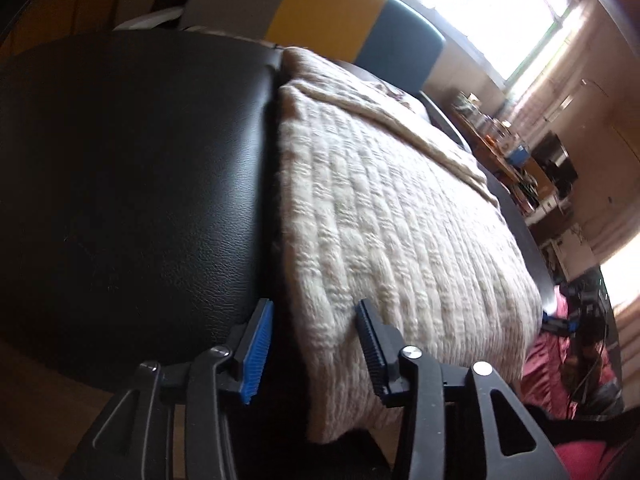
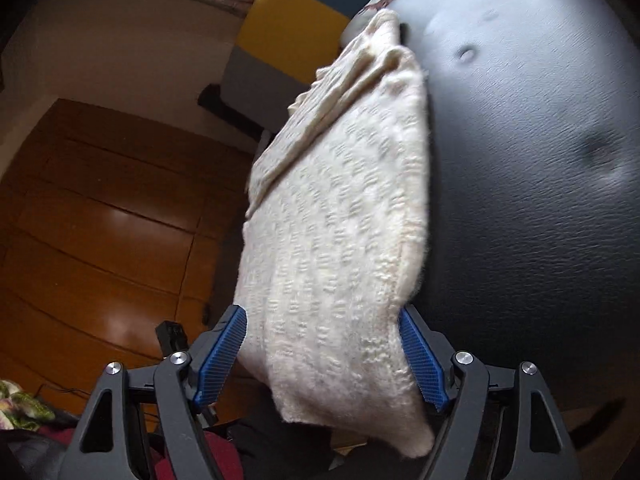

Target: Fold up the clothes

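Cream knit sweater [image 2: 336, 220] on black leather seat [image 2: 540, 140]: soft, thick, floppy (likely stretchy). Grab doubled near edge. Left gripper [image 1: 316, 350] spread, empty; right gripper [image 2: 322, 354] spread astride hem.

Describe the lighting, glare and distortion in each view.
Left wrist view: the window is blown out white, the black seat sits in deep shadow, and fisheye bends the edges. Right wrist view: softer light, glare patches on the wooden floor, cream knit slightly blurred.

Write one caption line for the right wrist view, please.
Right gripper, jaws open around the folded cream knit sweater lying on a black padded seat.
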The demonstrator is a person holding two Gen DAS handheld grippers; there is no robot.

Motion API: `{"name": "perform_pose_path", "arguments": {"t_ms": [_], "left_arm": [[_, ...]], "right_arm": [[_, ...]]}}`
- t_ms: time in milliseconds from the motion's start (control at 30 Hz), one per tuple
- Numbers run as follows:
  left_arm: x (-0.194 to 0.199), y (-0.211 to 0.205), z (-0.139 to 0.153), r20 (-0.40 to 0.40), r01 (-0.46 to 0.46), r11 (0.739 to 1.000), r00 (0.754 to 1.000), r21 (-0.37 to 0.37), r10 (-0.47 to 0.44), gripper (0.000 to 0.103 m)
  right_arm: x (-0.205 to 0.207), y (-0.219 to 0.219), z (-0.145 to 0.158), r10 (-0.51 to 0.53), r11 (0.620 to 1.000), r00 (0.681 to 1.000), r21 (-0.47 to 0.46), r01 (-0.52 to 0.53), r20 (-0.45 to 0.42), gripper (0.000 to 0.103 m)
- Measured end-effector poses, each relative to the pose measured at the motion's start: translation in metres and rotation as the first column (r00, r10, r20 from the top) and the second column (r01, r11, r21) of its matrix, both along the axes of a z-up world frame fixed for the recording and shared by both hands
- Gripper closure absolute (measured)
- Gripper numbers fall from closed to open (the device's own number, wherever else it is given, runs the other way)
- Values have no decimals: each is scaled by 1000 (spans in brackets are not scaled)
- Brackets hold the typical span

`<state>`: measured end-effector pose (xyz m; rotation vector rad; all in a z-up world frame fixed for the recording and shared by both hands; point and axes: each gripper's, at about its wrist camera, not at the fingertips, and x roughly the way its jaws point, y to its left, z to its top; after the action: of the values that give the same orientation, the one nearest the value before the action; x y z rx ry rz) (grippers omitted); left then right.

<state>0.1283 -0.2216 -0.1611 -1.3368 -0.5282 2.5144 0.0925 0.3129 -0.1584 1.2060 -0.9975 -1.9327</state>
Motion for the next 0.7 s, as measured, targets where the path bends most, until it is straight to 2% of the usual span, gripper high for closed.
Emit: {"name": "perform_pose_path", "arguments": {"t_ms": [100,267,400,500,567,633,700], "left_arm": [[1,2,2,-5,21,1000,1000,-7,-21,56],[-3,5,5,14,4,1000,1000,-17,-3,56],[-3,15,12,17,9,998,1000,-57,-8,61],[0,23,17,-7,20,996,1000,-82,-20,64],[-1,28,17,-18,16,996,1000,-86,-17,64],[-4,29,15,-11,-7,998,1000,-54,6,64],[-7,29,14,1,-23,999,1000,-38,23,64]], "right_arm": [[3,-7,3,14,1000,999,15,-14,-32,16],[7,-21,9,40,997,996,62,-36,-74,0],[14,-34,12,71,990,990,133,-55,-119,0],[13,-39,14,80,982,989,177,-57,-124,0],[10,-34,14,69,984,992,168,-51,-101,0],[9,-30,14,63,983,994,176,-47,-90,5],[12,-29,13,62,975,993,220,-39,-100,23]]}}
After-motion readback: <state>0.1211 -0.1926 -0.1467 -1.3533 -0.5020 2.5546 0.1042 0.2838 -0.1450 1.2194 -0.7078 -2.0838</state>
